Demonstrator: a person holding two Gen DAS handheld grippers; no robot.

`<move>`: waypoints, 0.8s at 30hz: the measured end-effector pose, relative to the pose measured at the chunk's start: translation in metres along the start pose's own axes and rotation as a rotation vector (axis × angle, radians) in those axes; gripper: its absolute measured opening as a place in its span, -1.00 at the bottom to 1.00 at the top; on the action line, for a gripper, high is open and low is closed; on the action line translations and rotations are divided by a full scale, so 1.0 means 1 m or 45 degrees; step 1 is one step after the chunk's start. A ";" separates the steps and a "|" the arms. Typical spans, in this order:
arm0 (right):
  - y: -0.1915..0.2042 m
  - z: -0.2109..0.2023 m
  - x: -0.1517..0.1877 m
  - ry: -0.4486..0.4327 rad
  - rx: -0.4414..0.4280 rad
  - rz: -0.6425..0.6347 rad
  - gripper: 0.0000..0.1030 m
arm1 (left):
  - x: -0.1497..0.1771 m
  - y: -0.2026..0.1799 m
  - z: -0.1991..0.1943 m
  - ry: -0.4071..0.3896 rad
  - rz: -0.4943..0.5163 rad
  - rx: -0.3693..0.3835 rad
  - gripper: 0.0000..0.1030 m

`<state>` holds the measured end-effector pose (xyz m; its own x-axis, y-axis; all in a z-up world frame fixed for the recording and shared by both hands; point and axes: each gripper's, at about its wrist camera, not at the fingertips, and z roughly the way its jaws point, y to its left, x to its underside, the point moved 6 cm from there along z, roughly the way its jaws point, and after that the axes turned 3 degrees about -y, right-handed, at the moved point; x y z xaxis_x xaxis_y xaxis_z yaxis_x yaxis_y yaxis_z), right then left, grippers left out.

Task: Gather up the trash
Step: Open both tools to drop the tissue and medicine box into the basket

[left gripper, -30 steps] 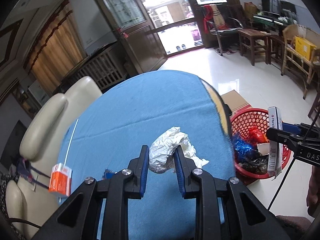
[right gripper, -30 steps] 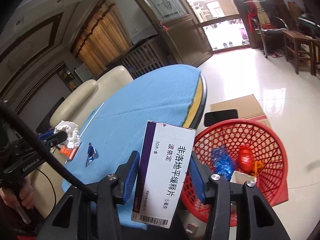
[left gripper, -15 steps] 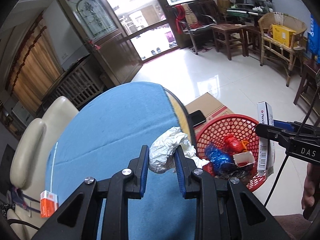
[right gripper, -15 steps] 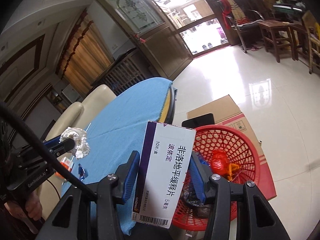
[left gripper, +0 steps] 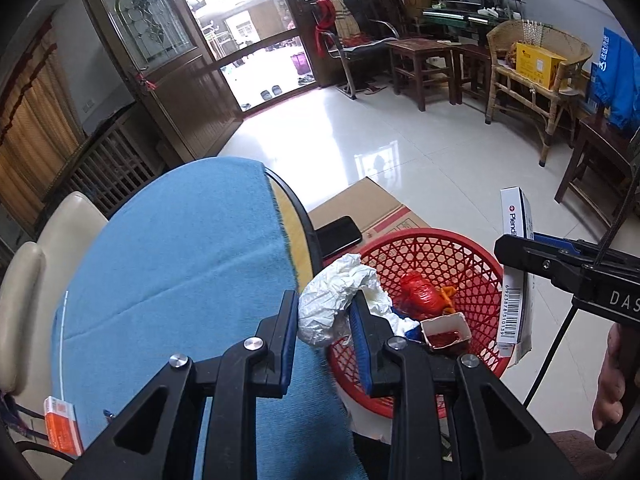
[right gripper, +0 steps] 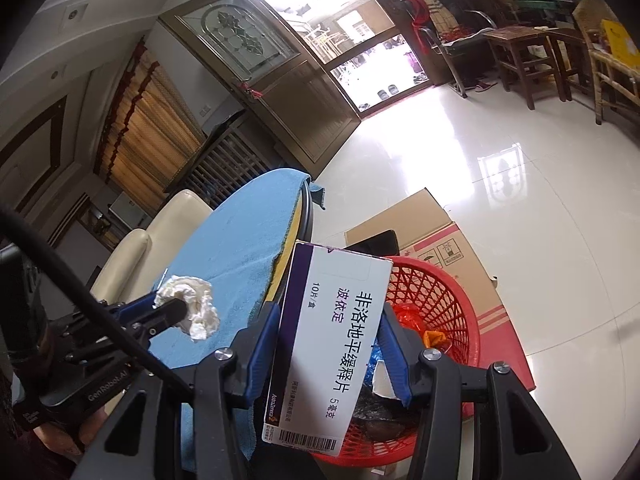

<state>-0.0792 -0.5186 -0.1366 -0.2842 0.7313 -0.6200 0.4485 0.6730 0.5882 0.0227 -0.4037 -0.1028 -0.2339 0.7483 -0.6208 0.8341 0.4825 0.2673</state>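
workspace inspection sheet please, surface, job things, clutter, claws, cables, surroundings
surface: round table under a blue cloth, edge beside the red basket.
job's things: tissue wad and pill box, both held; basket on the floor holds red and blue wrappers and a small carton.
clutter: orange box at the table's near edge; black phone on a flattened carton by the basket.
claws: left claw shut on the wad at the basket's rim; right claw shut on the pill box, above the basket.
cables: black cable crosses the right view.
surroundings: cream chair, glass doors, tiled floor, wooden stools, wicker chair.
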 end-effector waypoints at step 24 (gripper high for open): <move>0.008 0.000 -0.005 0.027 0.013 0.004 0.06 | 0.006 0.019 -0.018 -0.034 -0.071 0.003 0.03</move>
<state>-0.0742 -0.5169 -0.1295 -0.3007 0.7358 -0.6068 0.4583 0.6695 0.5846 0.0285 -0.3821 -0.0883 -0.2668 0.7076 -0.6543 0.8214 0.5221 0.2297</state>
